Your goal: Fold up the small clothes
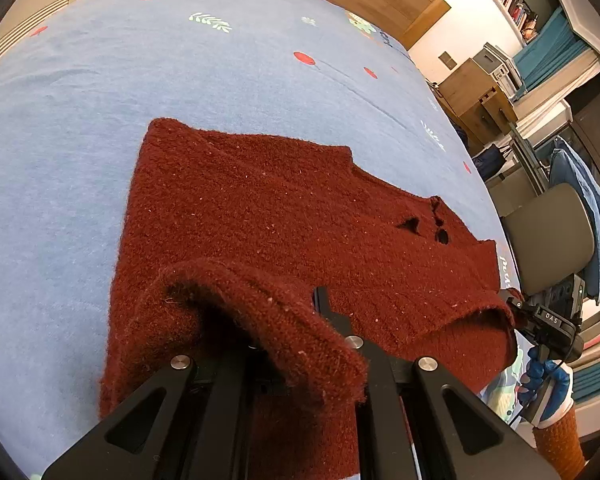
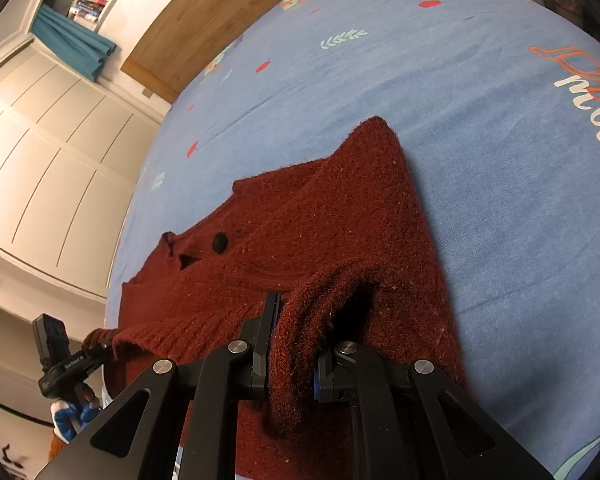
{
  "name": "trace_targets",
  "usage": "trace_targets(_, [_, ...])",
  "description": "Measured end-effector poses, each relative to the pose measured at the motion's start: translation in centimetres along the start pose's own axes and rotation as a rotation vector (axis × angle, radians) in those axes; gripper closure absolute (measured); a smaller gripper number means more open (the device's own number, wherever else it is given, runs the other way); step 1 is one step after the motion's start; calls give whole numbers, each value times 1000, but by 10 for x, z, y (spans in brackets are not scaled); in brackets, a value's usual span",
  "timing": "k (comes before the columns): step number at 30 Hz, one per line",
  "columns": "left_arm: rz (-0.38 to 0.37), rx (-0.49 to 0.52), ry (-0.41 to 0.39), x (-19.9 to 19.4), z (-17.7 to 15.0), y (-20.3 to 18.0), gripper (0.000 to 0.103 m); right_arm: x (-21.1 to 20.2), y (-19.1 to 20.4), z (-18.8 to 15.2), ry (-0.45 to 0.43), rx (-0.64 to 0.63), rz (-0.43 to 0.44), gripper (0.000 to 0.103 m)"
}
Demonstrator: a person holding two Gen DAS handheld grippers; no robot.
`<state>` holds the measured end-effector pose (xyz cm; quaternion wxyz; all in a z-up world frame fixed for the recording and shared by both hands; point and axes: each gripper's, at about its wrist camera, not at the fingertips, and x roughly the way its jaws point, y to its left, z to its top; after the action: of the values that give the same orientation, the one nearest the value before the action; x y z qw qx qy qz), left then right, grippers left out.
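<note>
left wrist view: your left gripper [image 1: 296,320] pinches the ribbed hem of the sweater [image 1: 260,208], a fuzzy dark-red knit lying on the blue sheet [image 1: 80,120], collar and button to the right. the hem curls thick over the jaws. it looks soft, floppy and fairly light, so expect sag between your hands.

right wrist view: your right gripper [image 2: 292,344] pinches the hem at the other near corner, knit bunched between the pads. the far shoulder peaks up. hold deep in the ribbing; loose knit may stretch.
</note>
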<state>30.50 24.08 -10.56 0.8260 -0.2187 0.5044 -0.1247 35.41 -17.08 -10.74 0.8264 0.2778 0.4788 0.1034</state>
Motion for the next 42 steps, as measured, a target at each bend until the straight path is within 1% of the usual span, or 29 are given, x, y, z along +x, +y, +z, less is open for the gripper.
trace_targets(18, [2, -9, 4, 5, 2, 1, 96, 1, -1, 1, 3, -2, -7, 90])
trace_targets(21, [-12, -30, 7, 6, 4, 3, 94, 1, -2, 2, 2, 8, -4, 87])
trace_targets(23, [-22, -45, 10, 5, 7, 4, 90, 1, -2, 5, 3, 10, -5, 87])
trace_targets(24, [-25, -49, 9, 3, 8, 4, 88, 0, -2, 7, 1, 13, -5, 85])
trace_targets(26, [-30, -50, -11, -4, 12, 4, 79, -2, -3, 10, -6, 25, 1, 83])
trace_targets(27, [-32, -52, -24, -8, 14, 4, 76, -3, -3, 12, -10, 27, 3, 81])
trace_targets(28, [-27, -56, -41, -14, 17, 5, 71, -4, -3, 14, -14, 25, 0, 77])
trace_targets(29, [-21, -58, -51, -17, 19, 6, 69, -5, -2, 15, -17, 25, -1, 75])
trace_targets(31, [-10, -62, -71, -25, 24, 9, 69, -8, -2, 20, -28, 29, 1, 65])
trace_targets(32, [-1, -59, -80, -28, 26, 9, 69, -11, -1, 22, -37, 30, -4, 64])
trace_targets(33, [14, -51, -93, -33, 27, 9, 69, -14, -1, 24, -52, 28, -12, 57])
trace_targets(34, [25, -44, -102, -36, 28, 9, 69, -20, -1, 28, -77, 25, -23, 49])
trace_targets(35, [37, -37, -112, -39, 28, 9, 69, -24, -1, 31, -90, 23, -29, 46])
trace_targets(38, [77, -6, -137, -45, 27, 5, 68, -38, 4, 41, -132, -19, -71, 46])
trace_targets(40, [99, 18, -145, -44, 25, -1, 68, -45, 15, 43, -150, -92, -107, 46])
trace_targets(42, [120, 41, -149, -40, 23, -7, 68, -46, 24, 41, -154, -143, -121, 46])
